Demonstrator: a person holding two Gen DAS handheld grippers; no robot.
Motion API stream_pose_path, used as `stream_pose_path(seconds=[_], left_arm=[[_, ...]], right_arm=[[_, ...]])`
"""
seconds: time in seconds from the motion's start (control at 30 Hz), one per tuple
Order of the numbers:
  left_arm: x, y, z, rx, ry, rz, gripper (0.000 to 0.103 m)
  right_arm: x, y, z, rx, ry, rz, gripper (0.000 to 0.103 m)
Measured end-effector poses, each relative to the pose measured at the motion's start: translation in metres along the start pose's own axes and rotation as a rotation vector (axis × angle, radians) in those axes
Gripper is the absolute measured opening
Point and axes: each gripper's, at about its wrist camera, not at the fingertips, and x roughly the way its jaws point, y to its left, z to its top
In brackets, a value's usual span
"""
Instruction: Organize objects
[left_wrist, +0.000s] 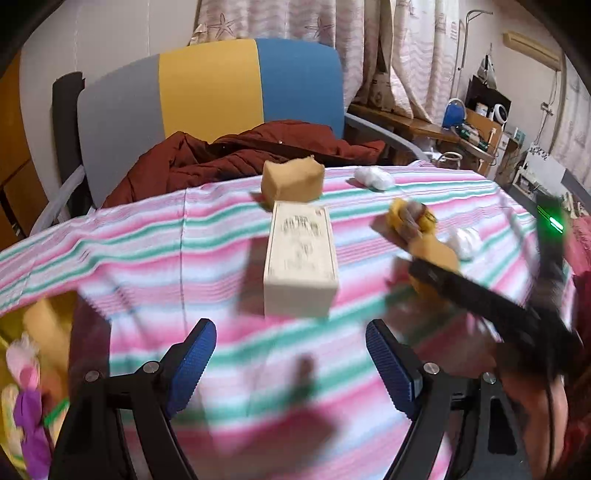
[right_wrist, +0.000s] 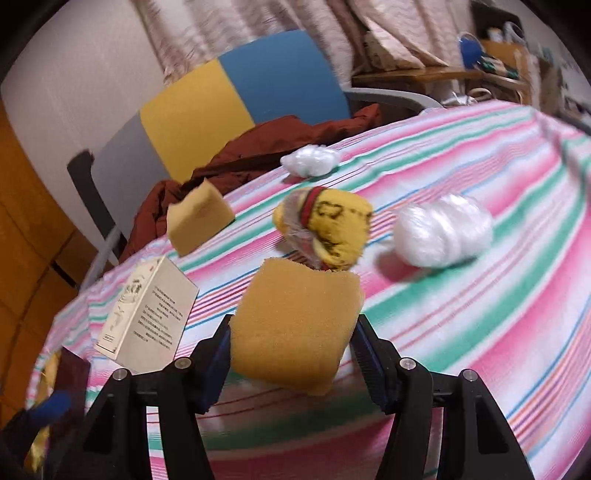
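Pink, green and white stripes are running across the cloth covering the table (right_wrist: 480, 229), with a grey, yellow and blue chair (left_wrist: 207, 88) and a dark red jacket (left_wrist: 236, 155) sitting beyond its far edge. A cream box (left_wrist: 301, 254) is lying toward the middle of the table; rows of small print and a drawing are showing on its sides (right_wrist: 147, 314), but the blur is keeping them from being read. The right gripper (right_wrist: 291, 343) is reaching forward low over the table, its jaws pinching a tan sponge (right_wrist: 295, 325) between them. Just past that sponge a yellow plush toy in clear wrap (right_wrist: 325, 229) is lying, dark stitched lettering on it too unclear to read. A second tan sponge (left_wrist: 291, 181) is resting near the far edge behind the box, and two white crumpled plastic wads (right_wrist: 443, 232) (right_wrist: 310, 158) are lying apart toward the right side. The left gripper (left_wrist: 291, 362) is hovering near the table's near edge, blue fingertips (left_wrist: 195, 350) spread wide with nothing between them.
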Motion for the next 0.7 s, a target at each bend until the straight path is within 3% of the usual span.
stream_pose_path(seconds=[0.17,0.3,0.33,0.43,0.7], left_arm=[[0.029,-0.010,0.019,0.045,0.020,-0.018,0.085],[0.047,-0.013,0.026,0.091,0.011,0.047,0.085],[0.050,-0.012,0.026,0.086,-0.003,0.057,0.081],[0.061,-0.007,0.022,0.066,0.000,0.045,0.051],[0.064,-0.005,0.012,0.069,-0.036,0.030,0.052]], right_arm=[[-0.001,0.000,-0.003,-0.002,-0.015,-0.019,0.063],[0.000,0.001,-0.004,-0.008,-0.017,-0.022,0.063],[0.000,0.001,-0.004,-0.008,-0.018,-0.021,0.063],[0.000,0.001,-0.004,-0.011,-0.020,-0.024,0.063],[0.000,-0.003,-0.005,-0.006,-0.028,-0.015,0.063]])
